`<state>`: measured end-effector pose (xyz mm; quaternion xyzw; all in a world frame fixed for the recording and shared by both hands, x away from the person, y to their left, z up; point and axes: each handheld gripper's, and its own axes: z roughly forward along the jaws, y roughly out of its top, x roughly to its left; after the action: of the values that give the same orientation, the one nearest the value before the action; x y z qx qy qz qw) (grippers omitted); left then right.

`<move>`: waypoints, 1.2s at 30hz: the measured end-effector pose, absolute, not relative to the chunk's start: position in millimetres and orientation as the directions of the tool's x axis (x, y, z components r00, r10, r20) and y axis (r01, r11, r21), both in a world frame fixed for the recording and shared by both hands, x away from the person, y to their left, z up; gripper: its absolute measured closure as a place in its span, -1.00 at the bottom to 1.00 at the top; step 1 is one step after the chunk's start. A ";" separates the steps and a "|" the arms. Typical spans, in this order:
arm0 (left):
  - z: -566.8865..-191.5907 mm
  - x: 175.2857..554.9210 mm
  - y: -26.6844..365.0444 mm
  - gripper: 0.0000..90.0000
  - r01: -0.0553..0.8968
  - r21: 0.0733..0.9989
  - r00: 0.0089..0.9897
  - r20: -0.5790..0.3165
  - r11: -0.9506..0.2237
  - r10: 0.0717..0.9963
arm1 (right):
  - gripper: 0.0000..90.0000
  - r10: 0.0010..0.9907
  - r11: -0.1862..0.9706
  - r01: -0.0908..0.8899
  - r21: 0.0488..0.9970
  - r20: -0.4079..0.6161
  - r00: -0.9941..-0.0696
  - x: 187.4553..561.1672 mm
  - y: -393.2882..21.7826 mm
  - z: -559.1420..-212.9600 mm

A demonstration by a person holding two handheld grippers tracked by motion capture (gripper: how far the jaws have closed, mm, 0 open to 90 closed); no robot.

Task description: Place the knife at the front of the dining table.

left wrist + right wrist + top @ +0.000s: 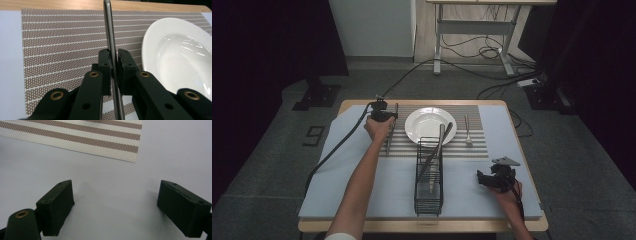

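My left gripper point(113, 62) clamps the knife point(110, 37) above the placemat's point(62, 45) left edge, beside the plate point(175, 55), to lay it; my right gripper point(115, 205) waits with jaws apart.

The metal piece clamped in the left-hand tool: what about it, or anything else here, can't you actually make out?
- The utensil in the left gripper: its lower end is cut off by the left gripper view's bottom edge and hidden by the hand in the high view, so its type is unclear.
- The pieces in the wire rack: too small and dim to identify.
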<state>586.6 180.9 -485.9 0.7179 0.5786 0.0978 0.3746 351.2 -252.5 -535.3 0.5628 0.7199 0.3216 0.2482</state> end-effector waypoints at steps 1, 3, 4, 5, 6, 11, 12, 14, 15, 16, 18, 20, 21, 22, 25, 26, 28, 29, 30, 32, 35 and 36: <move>-485.9 586.6 180.9 0.82 0.757 0.651 0.311 -0.293 -0.050 0.904 | -0.70 0.970 0.160 0.651 0.742 0.005 -0.243 351.2 -252.5 -535.3; -488.4 588.5 180.9 0.85 0.764 0.643 0.299 -0.281 -0.052 0.912 | -0.70 0.970 0.160 0.651 0.742 0.005 -0.243 351.1 -252.4 -535.3; -489.2 589.0 180.6 0.87 0.764 0.642 0.298 -0.261 -0.066 0.918 | -0.70 0.970 0.159 0.651 0.742 0.005 -0.243 351.1 -252.4 -535.3; -491.0 589.7 181.7 0.87 0.769 0.635 0.292 -0.259 -0.065 0.920 | -0.70 0.970 0.160 0.651 0.742 0.004 -0.243 351.2 -252.4 -535.3; -491.0 589.7 181.7 0.87 0.769 0.635 0.292 -0.259 -0.065 0.920 | -0.70 0.970 0.160 0.651 0.742 0.005 -0.243 351.2 -252.5 -535.3; -506.5 593.3 177.9 0.87 0.799 0.597 0.281 -0.266 -0.071 0.922 | -0.70 0.970 0.160 0.651 0.742 0.004 -0.243 351.1 -252.4 -535.3; -507.9 593.6 177.4 0.87 0.803 0.592 0.282 -0.271 -0.071 0.920 | -0.70 0.970 0.159 0.651 0.742 0.005 -0.243 351.1 -252.5 -535.3; -509.2 594.2 176.8 0.87 0.803 0.592 0.281 -0.277 -0.067 0.919 | -0.70 0.970 0.159 0.651 0.742 0.005 -0.243 351.1 -252.5 -535.3; -510.2 595.3 176.7 0.87 0.807 0.588 0.276 -0.283 -0.062 0.919 | -0.70 0.970 0.159 0.651 0.742 0.005 -0.243 351.2 -252.5 -535.3; -510.2 596.0 177.3 0.87 0.808 0.586 0.274 -0.284 -0.060 0.919 | -0.70 0.970 0.160 0.651 0.742 0.005 -0.243 351.2 -252.5 -535.3; -509.7 597.7 178.1 0.87 0.809 0.587 0.267 -0.294 -0.047 0.918 | -0.70 0.970 0.159 0.651 0.742 0.005 -0.243 351.2 -252.5 -535.3; -508.9 599.4 178.9 0.87 0.809 0.587 0.263 -0.299 -0.040 0.917 | -0.70 0.970 0.159 0.651 0.742 0.005 -0.243 351.2 -252.5 -535.3; -508.7 600.2 179.2 0.87 0.808 0.588 0.264 -0.298 -0.041 0.917 | -0.70 0.970 0.159 0.651 0.742 0.005 -0.243 351.2 -252.5 -535.3; -508.4 600.9 179.0 0.88 0.808 0.587 0.263 -0.300 -0.040 0.917 | -0.70 0.970 0.160 0.651 0.742 0.005 -0.243 351.2 -252.5 -535.3; -508.9 602.1 178.2 0.87 0.808 0.588 0.260 -0.304 -0.034 0.916 | -0.70 0.970 0.159 0.651 0.742 0.006 -0.244 351.2 -252.5 -535.3; -509.7 603.0 178.5 0.87 0.810 0.585 0.258 -0.303 -0.034 0.917 | -0.70 0.970 0.159 0.651 0.742 0.006 -0.244 351.2 -252.5 -535.3; -510.9 603.9 179.0 0.87 0.815 0.579 0.258 -0.300 -0.040 0.919 | -0.70 0.970 0.159 0.651 0.742 0.006 -0.244 351.2 -252.5 -535.2; -511.5 604.2 179.1 0.87 0.815 0.577 0.258 -0.299 -0.041 0.919 | -0.70 0.970 0.159 0.651 0.743 0.006 -0.244 351.1 -252.5 -535.2; -511.5 604.2 179.1 0.87 0.815 0.577 0.258 -0.299 -0.041 0.919 | -0.70 0.970 0.159 0.651 0.743 0.006 -0.244 351.1 -252.5 -535.2; -512.0 604.6 179.1 0.87 0.815 0.578 0.259 -0.301 -0.041 0.918 | -0.70 0.970 0.159 0.651 0.743 0.006 -0.244 351.1 -252.5 -535.2; -512.3 605.1 180.3 0.87 0.814 0.579 0.268 -0.302 -0.048 0.915 | -0.70 0.970 0.159 0.651 0.743 0.006 -0.244 351.1 -252.5 -535.2; -512.4 605.2 180.6 0.87 0.813 0.580 0.271 -0.303 -0.049 0.914 | -0.70 0.970 0.159 0.651 0.743 0.006 -0.244 351.1 -252.5 -535.2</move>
<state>605.2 180.6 -512.4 0.7206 0.5991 0.0736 0.3412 351.1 -252.5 -535.2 0.5628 0.7198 0.3223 0.2475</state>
